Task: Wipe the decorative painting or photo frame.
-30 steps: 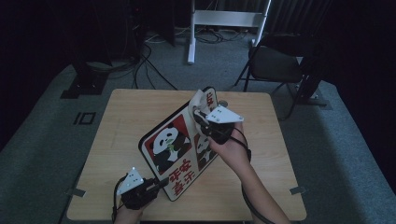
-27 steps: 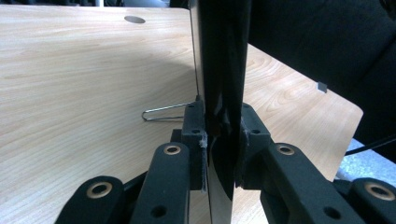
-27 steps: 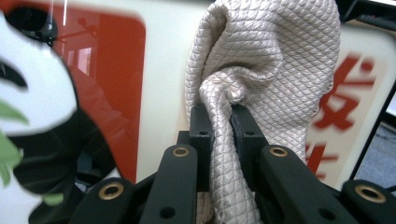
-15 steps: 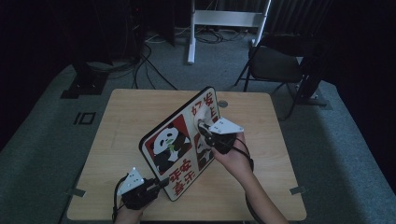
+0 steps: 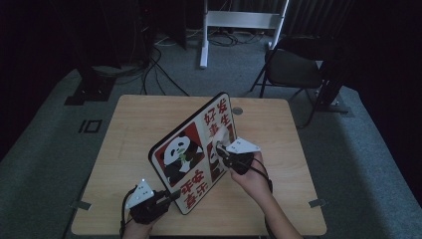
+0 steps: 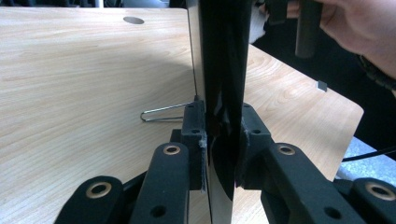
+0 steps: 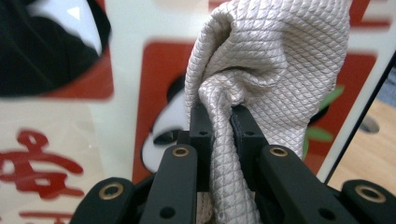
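A picture board (image 5: 191, 149) printed with pandas and red characters stands tilted on its edge on the wooden table (image 5: 134, 124). My left gripper (image 5: 171, 197) is shut on its near lower corner; in the left gripper view the black board edge (image 6: 219, 70) runs up between the pads (image 6: 194, 126). My right gripper (image 5: 222, 152) is shut on a beige quilted cloth (image 7: 275, 60), which is pressed against the board's printed face (image 7: 140, 93) at the right panda. The cloth (image 5: 222, 140) shows as a pale bunch just above that gripper.
A thin wire stand (image 6: 163, 113) sticks out behind the board onto the table. A cable hole (image 5: 238, 110) sits near the table's far edge. Beyond the table stand a black folding chair (image 5: 293, 67) and a white frame (image 5: 239, 20), with cables on the floor.
My right gripper has slid down the board's face with the cloth, from near the top edge to about the middle. The left gripper and the board have kept still.
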